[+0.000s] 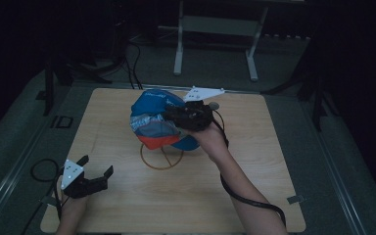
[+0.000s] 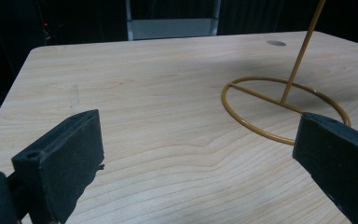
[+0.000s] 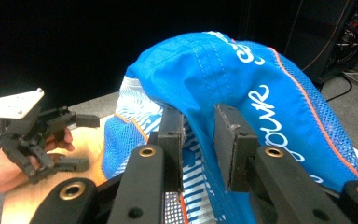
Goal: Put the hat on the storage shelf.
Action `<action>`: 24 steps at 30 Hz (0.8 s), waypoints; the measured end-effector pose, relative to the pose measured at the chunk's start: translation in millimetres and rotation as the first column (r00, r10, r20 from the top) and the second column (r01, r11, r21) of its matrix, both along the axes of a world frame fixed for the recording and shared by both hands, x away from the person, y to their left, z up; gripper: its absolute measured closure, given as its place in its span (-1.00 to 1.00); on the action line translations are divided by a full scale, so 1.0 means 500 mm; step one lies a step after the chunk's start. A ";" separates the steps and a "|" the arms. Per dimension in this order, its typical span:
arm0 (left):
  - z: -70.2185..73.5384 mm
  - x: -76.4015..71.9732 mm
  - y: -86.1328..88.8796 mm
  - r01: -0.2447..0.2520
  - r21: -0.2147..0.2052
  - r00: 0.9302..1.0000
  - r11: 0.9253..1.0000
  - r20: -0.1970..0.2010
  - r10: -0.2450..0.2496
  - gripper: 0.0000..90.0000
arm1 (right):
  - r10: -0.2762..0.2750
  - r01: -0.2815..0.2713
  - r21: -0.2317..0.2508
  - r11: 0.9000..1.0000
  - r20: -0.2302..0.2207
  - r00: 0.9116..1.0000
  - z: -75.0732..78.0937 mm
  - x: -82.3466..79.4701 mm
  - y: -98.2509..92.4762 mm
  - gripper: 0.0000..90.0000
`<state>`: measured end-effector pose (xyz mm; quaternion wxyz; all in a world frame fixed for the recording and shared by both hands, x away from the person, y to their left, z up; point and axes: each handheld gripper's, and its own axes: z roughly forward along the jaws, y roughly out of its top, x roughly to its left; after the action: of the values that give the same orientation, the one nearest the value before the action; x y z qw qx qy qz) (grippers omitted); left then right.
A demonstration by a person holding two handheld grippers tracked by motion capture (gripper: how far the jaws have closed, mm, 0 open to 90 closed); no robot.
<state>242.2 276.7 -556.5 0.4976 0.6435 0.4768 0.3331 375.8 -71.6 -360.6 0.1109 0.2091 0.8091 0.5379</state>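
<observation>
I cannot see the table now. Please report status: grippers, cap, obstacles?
Left gripper open, off the cap. Right gripper at blue cap, jaws parted around a fold. Cap sits on wire stand. Nothing in the way.

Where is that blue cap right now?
In the high view the blue cap sits atop the yellow wire stand near the table's middle, with the right tongs against its side.
</observation>
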 end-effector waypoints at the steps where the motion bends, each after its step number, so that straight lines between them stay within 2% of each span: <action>1: 0.000 0.000 0.001 0.000 -0.002 1.000 1.000 -0.002 0.000 -0.95 | -0.002 0.002 -0.005 1.000 -0.002 1.000 -0.006 0.000 -0.006 0.60; 4: -0.001 0.001 0.001 0.001 0.000 1.000 1.000 -0.003 -0.001 -0.95 | -0.004 0.004 -0.008 1.000 -0.005 1.000 -0.008 0.001 -0.007 0.60; 9: -0.002 0.001 0.000 0.002 -0.001 1.000 1.000 -0.003 -0.002 -0.95 | -0.005 0.005 -0.001 1.000 -0.037 0.999 -0.025 0.006 -0.018 0.59; 24: -0.002 0.000 0.001 -0.002 0.001 1.000 1.000 0.006 0.002 -0.95 | 0.000 0.000 0.015 1.000 -0.029 1.000 -0.039 -0.016 -0.055 0.32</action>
<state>242.1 277.2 -557.7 0.4985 0.6423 0.4756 0.3357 367.9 -99.2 -379.9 0.0978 0.2177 0.8066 0.5407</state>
